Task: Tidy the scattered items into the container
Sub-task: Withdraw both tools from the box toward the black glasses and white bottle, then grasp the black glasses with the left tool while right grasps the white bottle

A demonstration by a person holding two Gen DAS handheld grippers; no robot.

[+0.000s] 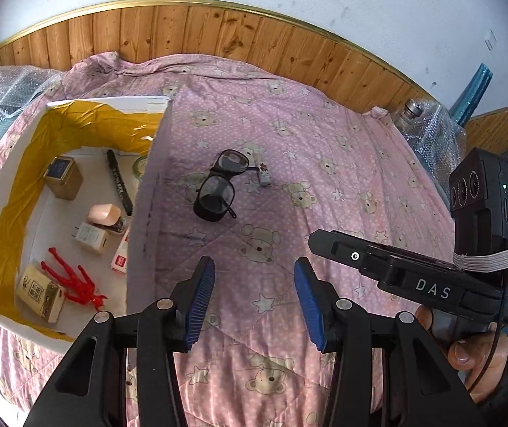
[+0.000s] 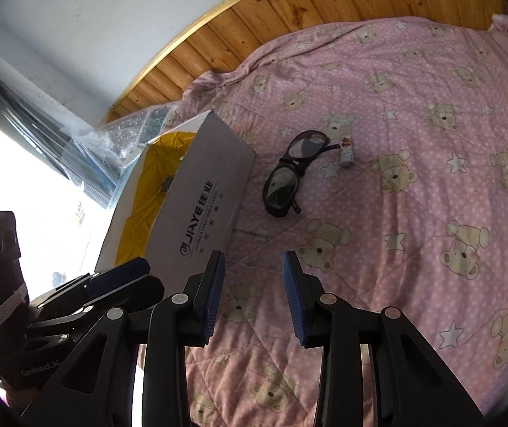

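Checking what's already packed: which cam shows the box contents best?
Left wrist. It looks down into the box, showing the red figure, marker and charger on its floor. The right wrist shows only the box's printed outer wall and yellow lining; contents hidden.

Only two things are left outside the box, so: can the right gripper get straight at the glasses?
Probably yes. The right gripper is open and points at the glasses, with only bare quilt between. The small white tube lies beside them, the box off to the side.
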